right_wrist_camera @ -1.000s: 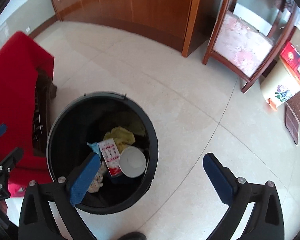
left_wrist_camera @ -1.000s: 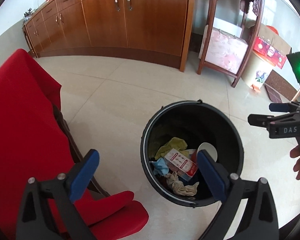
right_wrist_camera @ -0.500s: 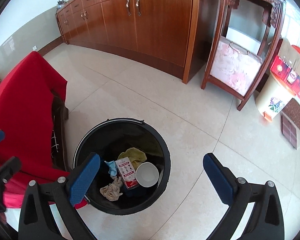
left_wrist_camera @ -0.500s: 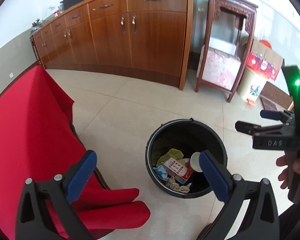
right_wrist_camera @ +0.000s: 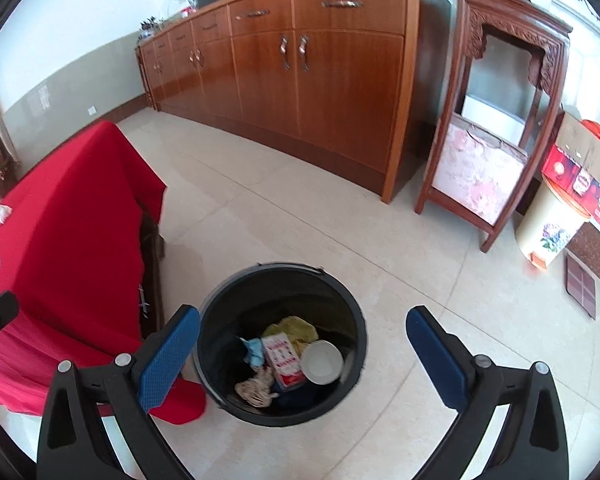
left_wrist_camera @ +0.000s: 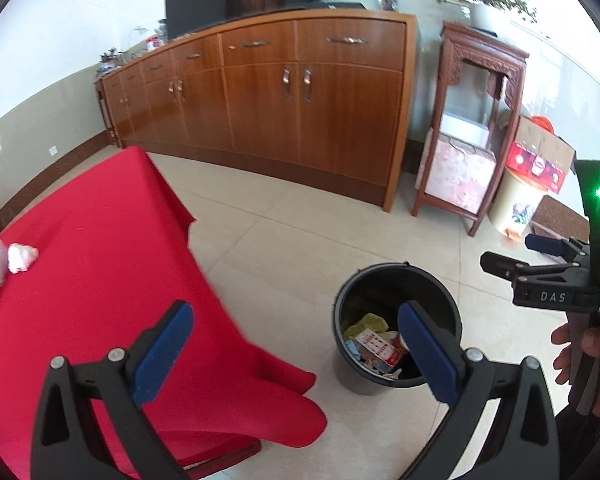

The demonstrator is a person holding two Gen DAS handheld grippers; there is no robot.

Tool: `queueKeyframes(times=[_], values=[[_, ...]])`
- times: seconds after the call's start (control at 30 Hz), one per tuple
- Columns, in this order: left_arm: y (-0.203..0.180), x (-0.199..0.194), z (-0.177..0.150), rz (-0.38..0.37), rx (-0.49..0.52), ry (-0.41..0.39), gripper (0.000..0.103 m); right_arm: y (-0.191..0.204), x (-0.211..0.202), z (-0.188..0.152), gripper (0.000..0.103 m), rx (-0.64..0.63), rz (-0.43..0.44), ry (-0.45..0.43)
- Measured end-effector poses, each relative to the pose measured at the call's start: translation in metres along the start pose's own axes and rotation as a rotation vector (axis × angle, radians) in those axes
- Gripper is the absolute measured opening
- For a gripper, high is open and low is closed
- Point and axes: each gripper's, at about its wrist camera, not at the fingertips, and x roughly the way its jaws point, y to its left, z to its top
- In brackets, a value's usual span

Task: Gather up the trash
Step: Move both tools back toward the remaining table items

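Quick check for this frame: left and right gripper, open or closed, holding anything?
Left gripper: open, holding nothing, raised beside the red-covered table.
Right gripper: open, holding nothing, above the black trash bin.

A long wooden sideboard (right_wrist_camera: 300, 80) with metal handles lines the white wall (left_wrist_camera: 80, 20), above a floor of pale beige tiles (right_wrist_camera: 300, 232). Beside it stands a carved dark-wood stand (right_wrist_camera: 500, 120), with cardboard boxes (right_wrist_camera: 580, 172) stacked to its right. A red cloth (left_wrist_camera: 100, 260) drapes the furniture at left. Daylight fills the room evenly.
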Motion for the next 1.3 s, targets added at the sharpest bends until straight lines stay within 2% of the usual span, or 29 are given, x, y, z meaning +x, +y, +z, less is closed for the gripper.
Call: queueKeyframes(times=[0.3,0.63,0.97,1.17,1.3], values=[[0.049,-0.037,-0.009,0.088,-0.072,-0.055,0.103,0.060,-0.023,0.019,0.103,-0.032,0.110,-0.057],[0.108,-0.070,-0.027,0.202,-0.165,-0.093,0.103,0.156,-0.042,0.040,0.103,-0.147,0.252,-0.108],[0.178,-0.106,-0.063,0.345,-0.305,-0.109,0.103,0.234,-0.060,0.048,0.103,-0.212,0.320,-0.190],[0.227,-0.130,-0.085,0.427,-0.396,-0.128,0.102,0.294,-0.058,0.043,0.103,-0.323,0.357,-0.150],[0.258,-0.137,-0.098,0.463,-0.440,-0.123,0.098,0.336,-0.063,0.037,0.103,-0.403,0.405,-0.156]])
